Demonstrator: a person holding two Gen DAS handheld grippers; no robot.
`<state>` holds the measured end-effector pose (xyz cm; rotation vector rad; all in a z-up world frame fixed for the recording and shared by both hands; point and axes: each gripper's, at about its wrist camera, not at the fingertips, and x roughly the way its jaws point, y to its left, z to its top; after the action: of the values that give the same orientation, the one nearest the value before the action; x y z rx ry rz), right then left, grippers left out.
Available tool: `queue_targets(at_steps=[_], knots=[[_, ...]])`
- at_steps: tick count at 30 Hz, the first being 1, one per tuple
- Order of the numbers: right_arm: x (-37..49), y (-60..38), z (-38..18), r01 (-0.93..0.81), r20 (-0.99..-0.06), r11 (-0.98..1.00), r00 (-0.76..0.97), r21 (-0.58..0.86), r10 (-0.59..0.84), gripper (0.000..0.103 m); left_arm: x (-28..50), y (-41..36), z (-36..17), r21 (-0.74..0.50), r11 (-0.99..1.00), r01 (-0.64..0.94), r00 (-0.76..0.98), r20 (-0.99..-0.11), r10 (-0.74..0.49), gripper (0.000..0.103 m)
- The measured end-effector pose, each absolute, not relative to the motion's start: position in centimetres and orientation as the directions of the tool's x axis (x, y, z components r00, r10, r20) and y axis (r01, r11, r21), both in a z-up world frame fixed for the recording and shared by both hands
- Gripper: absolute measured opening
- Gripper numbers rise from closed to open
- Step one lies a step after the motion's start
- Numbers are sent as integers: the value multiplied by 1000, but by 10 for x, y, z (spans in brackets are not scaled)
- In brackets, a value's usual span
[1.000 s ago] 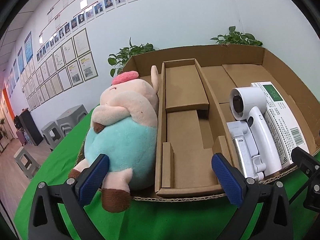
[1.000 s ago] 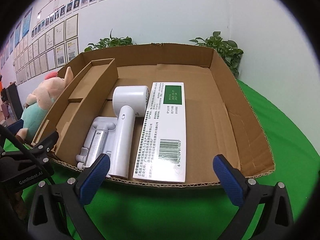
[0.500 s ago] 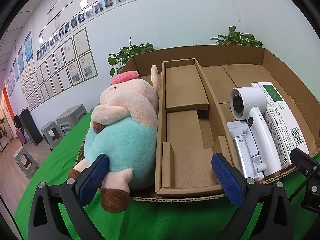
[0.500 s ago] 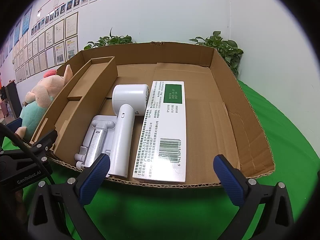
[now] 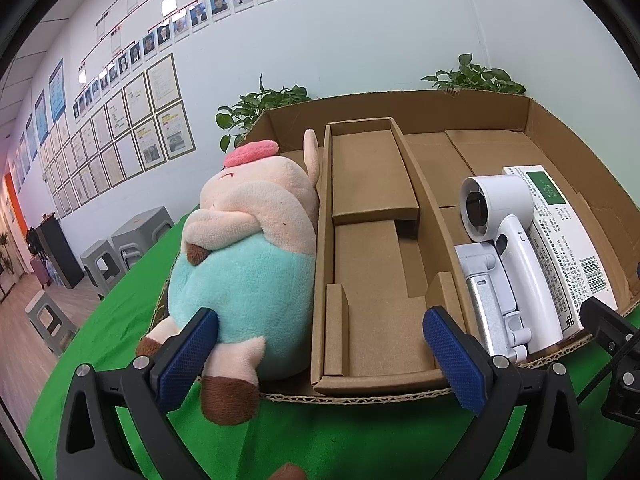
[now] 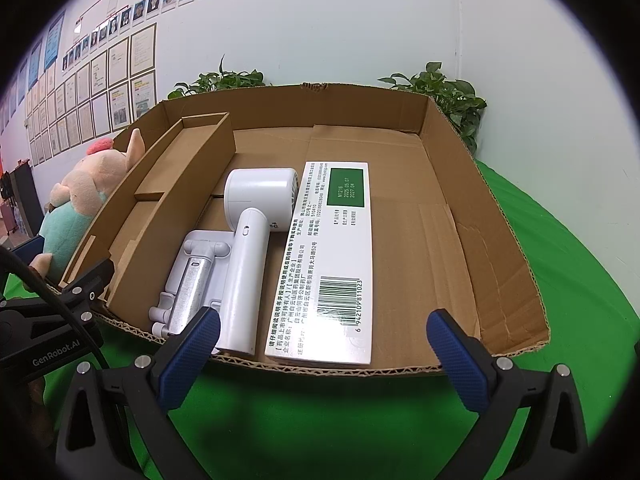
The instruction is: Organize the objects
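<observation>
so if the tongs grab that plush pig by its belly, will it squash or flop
The plush pig looks soft and stuffed, so it would likely squash under a pinch and feel light for its bulk. Its dangling feet would probably flop. The fuzzy fabric should grip well against the left tongs, whose ribbed pads are open wide.

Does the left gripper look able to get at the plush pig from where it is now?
Probably yes: the left gripper is open, nothing lies between it and the plush pig, whose foot end faces it.
</observation>
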<state>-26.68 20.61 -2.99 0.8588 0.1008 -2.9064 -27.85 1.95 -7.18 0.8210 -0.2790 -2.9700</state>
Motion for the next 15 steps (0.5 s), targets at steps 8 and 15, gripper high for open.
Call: queue_targets(at_steps=[8,15], knots=[[-266,206,-30,123,-544,-992,-834,-30,-87,103,-278,19,-72,185,-983,-2,-858,-505,-93,103],[-266,207,-30,123,-544,-992,-834,-30,-87,103,-278,20,-72,185,-983,-2,-858,-505,-93,103]])
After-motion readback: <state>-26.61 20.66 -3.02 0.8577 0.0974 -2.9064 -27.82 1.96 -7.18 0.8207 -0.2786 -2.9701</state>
